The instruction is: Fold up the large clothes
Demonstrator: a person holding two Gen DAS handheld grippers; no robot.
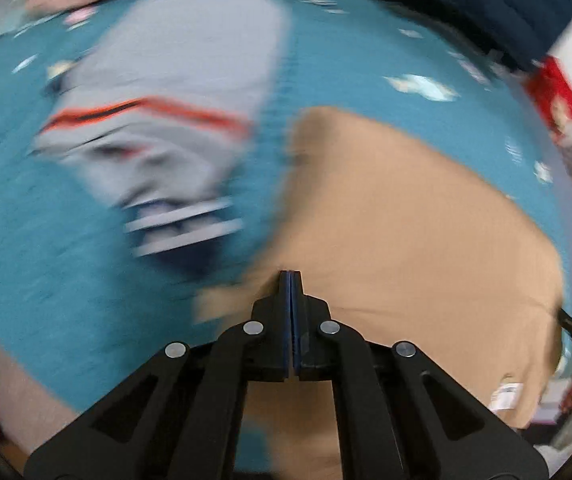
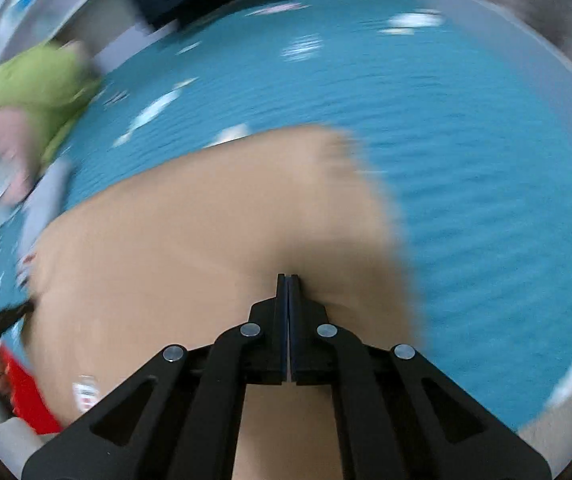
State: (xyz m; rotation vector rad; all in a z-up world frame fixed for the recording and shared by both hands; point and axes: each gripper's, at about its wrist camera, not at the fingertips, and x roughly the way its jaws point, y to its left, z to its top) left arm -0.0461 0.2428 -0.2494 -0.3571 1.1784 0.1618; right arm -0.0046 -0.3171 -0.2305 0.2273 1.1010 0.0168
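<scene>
With the left gripper (image 1: 291,273) and right gripper (image 2: 288,276) both clamped on the tan garment (image 1: 406,216), we judge a fold under way; next, we lay its edge flat on the teal cover (image 2: 466,140).

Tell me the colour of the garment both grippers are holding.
Tan, plain, with no print. The garment shows best in the right wrist view.

Both wrist cameras look steeply down along their own fingers, close above the teal bedcover (image 1: 66,280) — they share the tan garment (image 1: 426,240).
</scene>
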